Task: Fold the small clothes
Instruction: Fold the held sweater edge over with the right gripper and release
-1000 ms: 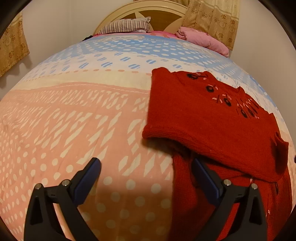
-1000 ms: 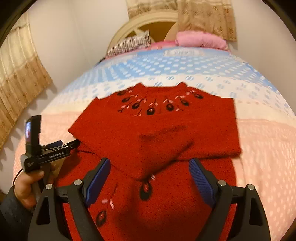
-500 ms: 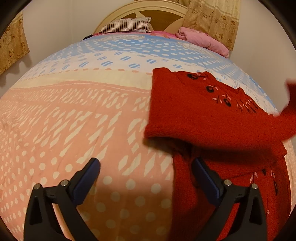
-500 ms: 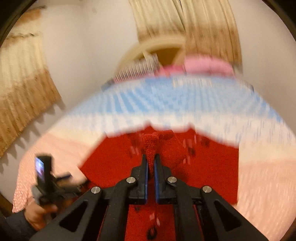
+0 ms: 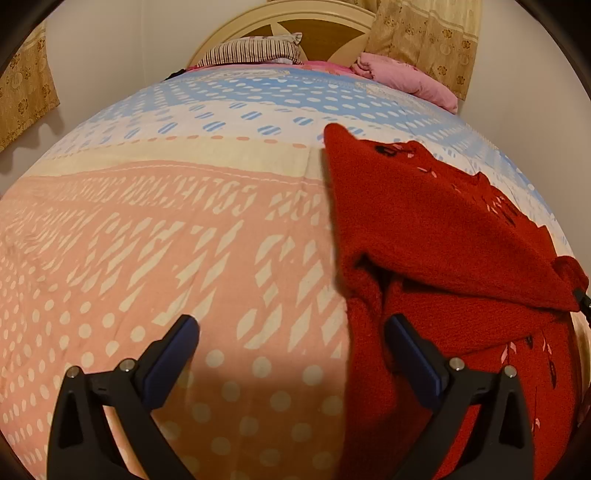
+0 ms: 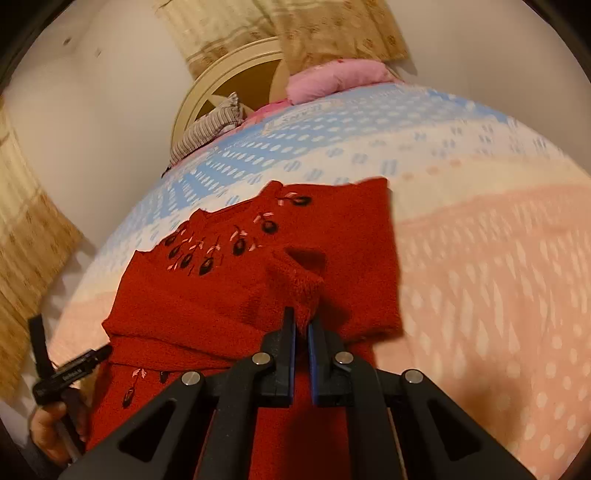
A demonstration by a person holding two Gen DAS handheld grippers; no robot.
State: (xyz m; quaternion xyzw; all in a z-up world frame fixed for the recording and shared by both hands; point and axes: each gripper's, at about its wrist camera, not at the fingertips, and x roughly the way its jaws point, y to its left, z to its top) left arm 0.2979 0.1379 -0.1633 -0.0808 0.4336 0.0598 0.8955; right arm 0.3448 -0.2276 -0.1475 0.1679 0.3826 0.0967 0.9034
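A small red knitted sweater (image 5: 436, 236) with dark embroidered flowers lies on the bed, partly folded; it also shows in the right wrist view (image 6: 229, 295). My right gripper (image 6: 301, 325) is shut on the sweater's sleeve cuff (image 6: 299, 288) and holds it lifted over the sweater's body. My left gripper (image 5: 291, 343) is open and empty, low over the bedspread at the sweater's left edge, with its right finger (image 5: 413, 354) over the red fabric. The left gripper also shows at the lower left of the right wrist view (image 6: 70, 373), held by a hand.
The bedspread (image 5: 166, 240) is pink with white marks near me and blue and white further away. A striped pillow (image 5: 255, 51) and a pink pillow (image 5: 406, 79) lie at the headboard (image 5: 288, 22). Curtains (image 6: 33, 236) hang at the sides.
My right gripper has shut on the sleeve cuff and lifted it, drawing the sleeve across the sweater. The sweater's upper left corner has pulled up. My left gripper has stayed open in place.
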